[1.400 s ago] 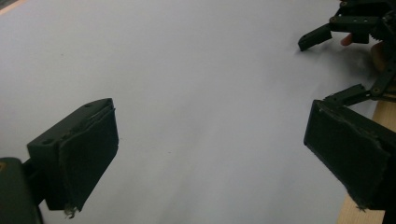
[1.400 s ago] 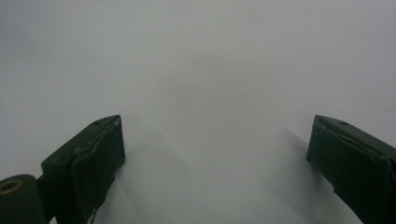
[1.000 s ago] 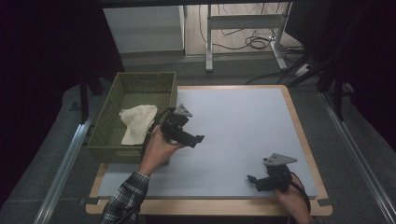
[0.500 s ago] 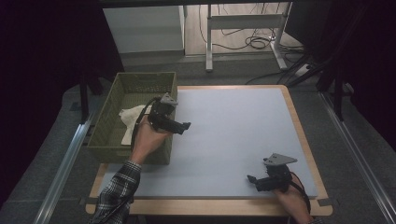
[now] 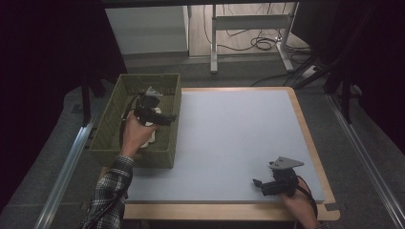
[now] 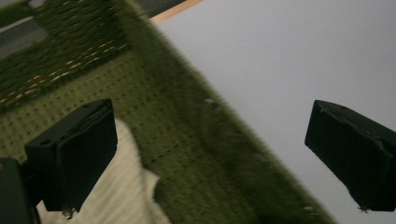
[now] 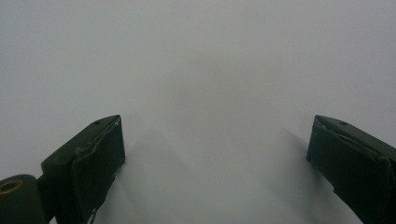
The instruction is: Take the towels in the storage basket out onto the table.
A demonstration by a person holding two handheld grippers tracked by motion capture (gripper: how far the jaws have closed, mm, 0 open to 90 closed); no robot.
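A cream knitted cloth (image 6: pixel 119 196) lies on the floor of a green woven basket (image 5: pixel 109 132) at the table's left edge. My left gripper (image 5: pixel 171 117) hangs over the basket near its right wall (image 6: pixel 201 116), jaws wide apart and holding nothing; the cloth (image 5: pixel 152 134) lies under the hand. My right gripper (image 5: pixel 258 183) rests low on the pale mat near the front right corner, also open, with bare mat (image 7: pixel 205 116) between its jaws.
A light grey mat (image 5: pixel 234 138) covers the wooden table top (image 5: pixel 229 212). The basket's right wall rises beside the mat's left part. Beyond the far edge stand metal table legs and cables on the floor (image 5: pixel 253 43).
The left hand has travelled left and away from the mat to above the basket. The cloth, earlier draped over the basket's near right rim, now lies inside. The right gripper has stayed put.
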